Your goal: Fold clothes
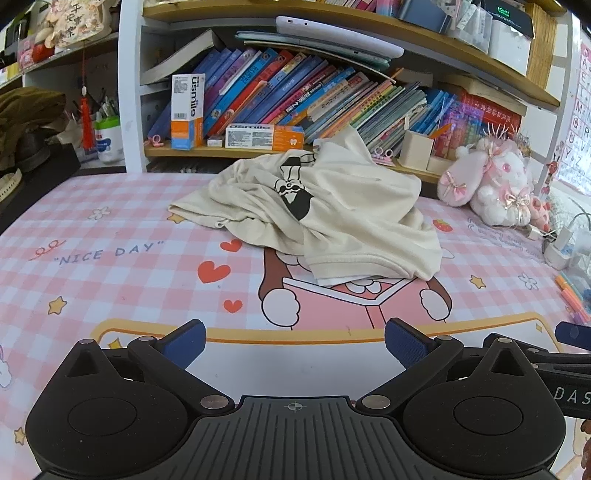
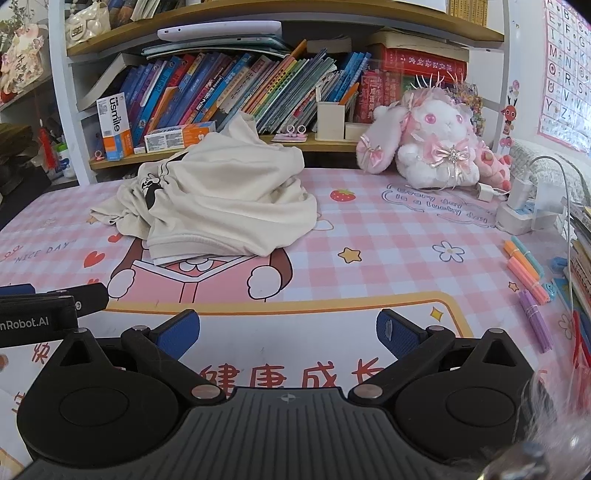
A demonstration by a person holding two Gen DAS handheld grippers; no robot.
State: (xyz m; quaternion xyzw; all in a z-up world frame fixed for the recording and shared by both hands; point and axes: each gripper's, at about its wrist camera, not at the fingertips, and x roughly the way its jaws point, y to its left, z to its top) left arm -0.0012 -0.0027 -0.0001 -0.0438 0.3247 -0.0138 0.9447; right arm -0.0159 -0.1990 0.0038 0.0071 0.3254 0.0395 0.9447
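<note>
Shirt (image 1: 332, 206) cream, black print. Mat (image 1: 110, 266) pink-white check (red hearts, yellow stars). Gripper pads (image 1: 188, 341) blue, arms black. Bunny (image 2: 436, 144) white-pink.

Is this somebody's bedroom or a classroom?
Most likely a child's study desk at home: a pink cartoon desk mat, a shelf of children's books, a plush bunny, and a crumpled cream shirt waiting to be folded.

Lighting: bright, even, soft shadows. Distortion: strong fisheye bowing of the wooden bookshelf (image 1: 332, 26) at upper edges; dark corner vignetting. Blur: smeared translucent object (image 2: 554, 424), lower right of right wrist view, possibly plastic wrap.
</note>
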